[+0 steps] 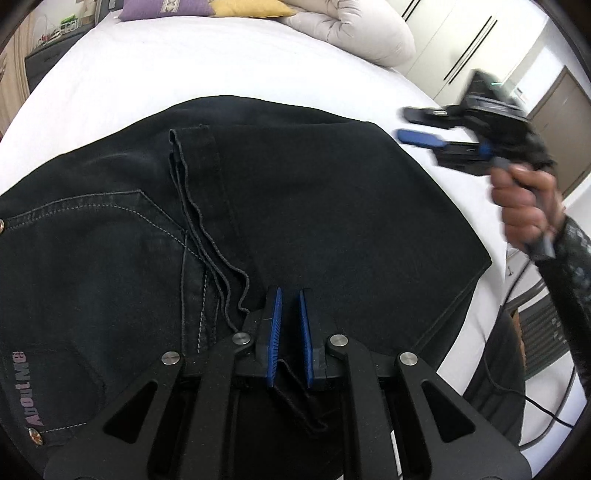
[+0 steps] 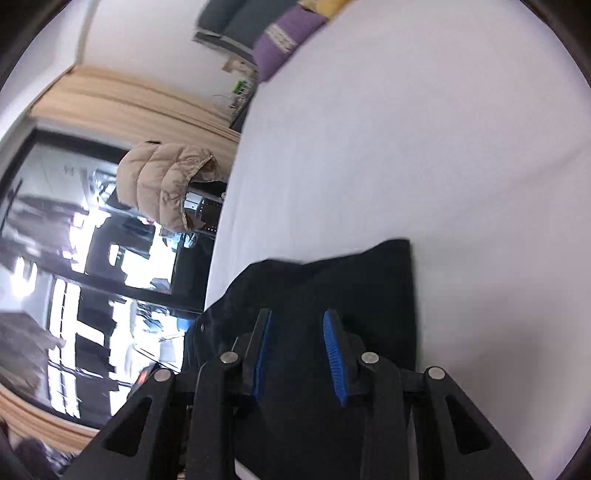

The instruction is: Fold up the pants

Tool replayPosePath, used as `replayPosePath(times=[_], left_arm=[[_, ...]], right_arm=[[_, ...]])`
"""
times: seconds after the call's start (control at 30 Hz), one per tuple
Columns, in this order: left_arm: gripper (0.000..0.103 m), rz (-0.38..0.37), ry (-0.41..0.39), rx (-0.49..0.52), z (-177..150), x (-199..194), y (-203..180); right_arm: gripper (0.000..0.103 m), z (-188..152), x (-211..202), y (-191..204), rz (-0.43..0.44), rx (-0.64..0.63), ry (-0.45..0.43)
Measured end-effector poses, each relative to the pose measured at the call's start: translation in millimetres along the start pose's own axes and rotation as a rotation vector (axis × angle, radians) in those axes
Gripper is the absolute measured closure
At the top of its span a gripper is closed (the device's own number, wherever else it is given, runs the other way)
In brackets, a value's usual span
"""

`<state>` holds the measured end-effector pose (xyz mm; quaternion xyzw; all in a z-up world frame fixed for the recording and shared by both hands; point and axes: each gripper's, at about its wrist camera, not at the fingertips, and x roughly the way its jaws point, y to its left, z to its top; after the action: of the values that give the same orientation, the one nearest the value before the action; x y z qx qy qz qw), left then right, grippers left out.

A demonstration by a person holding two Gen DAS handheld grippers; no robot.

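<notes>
Now the black pants lie folded on the white bed.
Left gripper is slightly open, thin hem edge between its fingers; right gripper is wide open, empty.

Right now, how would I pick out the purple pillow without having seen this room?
Start from the white bed where the black pants lie folded. Look to its far end, opposite the jaws. The purple pillow sits there beside a yellow pillow, and only the purple one carries a pale patterned band.
</notes>
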<state>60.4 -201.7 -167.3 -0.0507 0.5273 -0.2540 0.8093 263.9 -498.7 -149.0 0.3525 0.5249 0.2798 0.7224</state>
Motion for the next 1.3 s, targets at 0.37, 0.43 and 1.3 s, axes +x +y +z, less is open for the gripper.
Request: replayPosePath(times=[0.37,0.43,1.3], left_arm=[[0.093,-0.029,-0.013,-0.010,-16.8,-17.8,31.3],[0.093,-0.032,-0.018,-0.009,-25.3,-26.5,42.1],[0.005,-0.053,-0.366,-0.551,-158.2,-236.3,136.3]], right_arm=[[0.094,-76.7,-1.3,-26.4,0.033,0.059,0.127],[0.094,-99.6,-9.6,-22.0,0.028,0.053,0.141],[0.034,-169.4,-24.7,68.6,0.066,-0.037,-0.131]])
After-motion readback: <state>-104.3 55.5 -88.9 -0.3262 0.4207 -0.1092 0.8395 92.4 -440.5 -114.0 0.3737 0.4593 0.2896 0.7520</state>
